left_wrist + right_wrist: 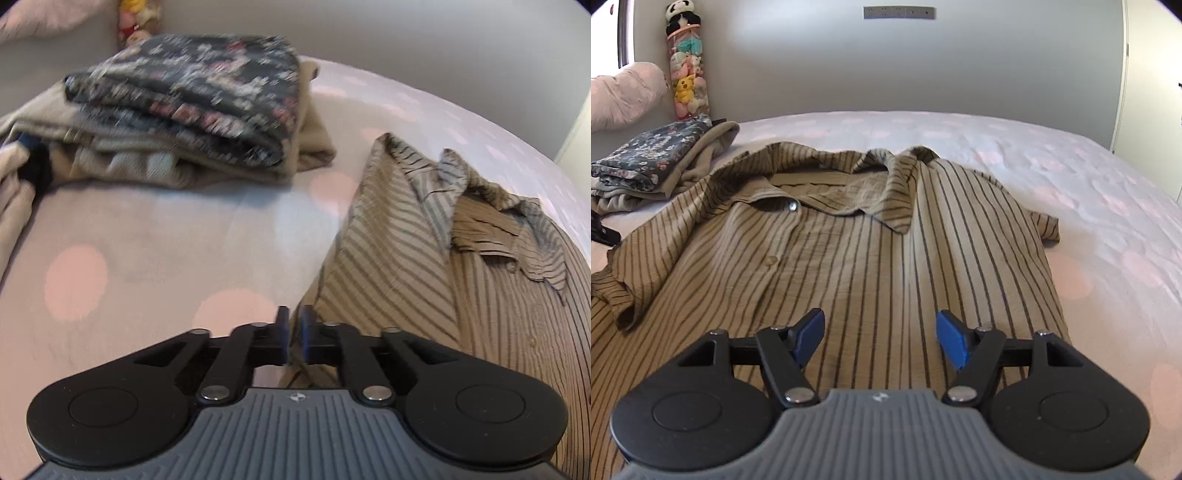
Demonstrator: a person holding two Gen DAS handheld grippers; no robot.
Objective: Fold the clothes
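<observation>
Right wrist view: striped shirt (849, 258), thin, soft, limp, likely light, spread front-up on bed (1071, 177); right tool (881, 338) wide apart, empty, above hem; left tool (294, 334) pinched onto shirt's side edge, best gripped there.

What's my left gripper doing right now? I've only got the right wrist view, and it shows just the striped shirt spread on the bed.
Observer: The left gripper is shut on the striped shirt, pinching its left edge.
Operator: Is that edge lifted?
Observer: Yes, the fabric rises in a fold from the bedsheet toward the collar.
Operator: And what's under the floral garment on the pile?
Observer: The floral garment lies folded on top of beige folded clothes, clear of the shirt.
Operator: My right gripper is free, correct?
Observer: Yes, the right gripper is open above the shirt's front, holding nothing.
</observation>
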